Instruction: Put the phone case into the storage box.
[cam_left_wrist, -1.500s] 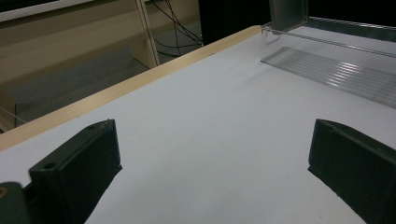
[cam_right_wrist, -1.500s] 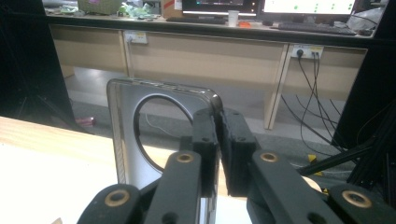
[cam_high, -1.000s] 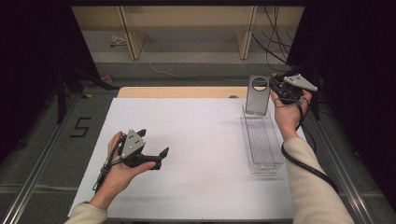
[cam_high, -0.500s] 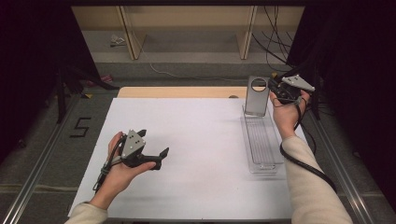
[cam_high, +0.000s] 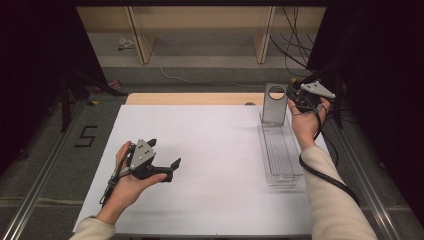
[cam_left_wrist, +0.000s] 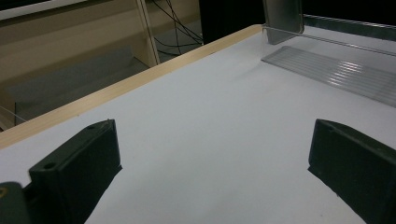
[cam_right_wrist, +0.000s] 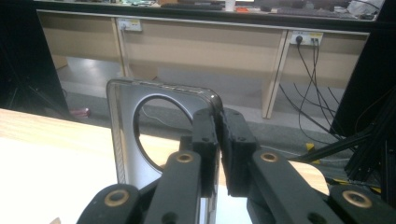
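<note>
Metal plate (cam_high: 274, 104) with a round hole near its top stood upright at the far end of a clear plastic tray (cam_high: 281, 152), on the right side of the white desk (cam_high: 210, 165). The right claw (cam_high: 290, 94) was clenched on the plate's upper right edge, just beside the hole; in the right gripper view the plate (cam_right_wrist: 126, 140) ran between the two black jaws, which pinched its thin rim near the rounded corner. The left claw (cam_high: 174, 164) rested well apart on the near left of the desk, released, its jaws standing wide with nothing but bare desk between them.

Judging by its sheen and its straight edges, the plate looked stiff and smooth, probably light for its size yet slippery against hard pads. A pinch on one top corner would likely let it swing or twist about the grip, so a hold lower down the side edge, or across the solid band below the hole, seemed steadier. The polished faces might slide if the grip were slack, and the edges could scrape the tray's ribbed floor. The tray looked thin and light, and might shift or lift with the plate if the plate caught in it.
</note>
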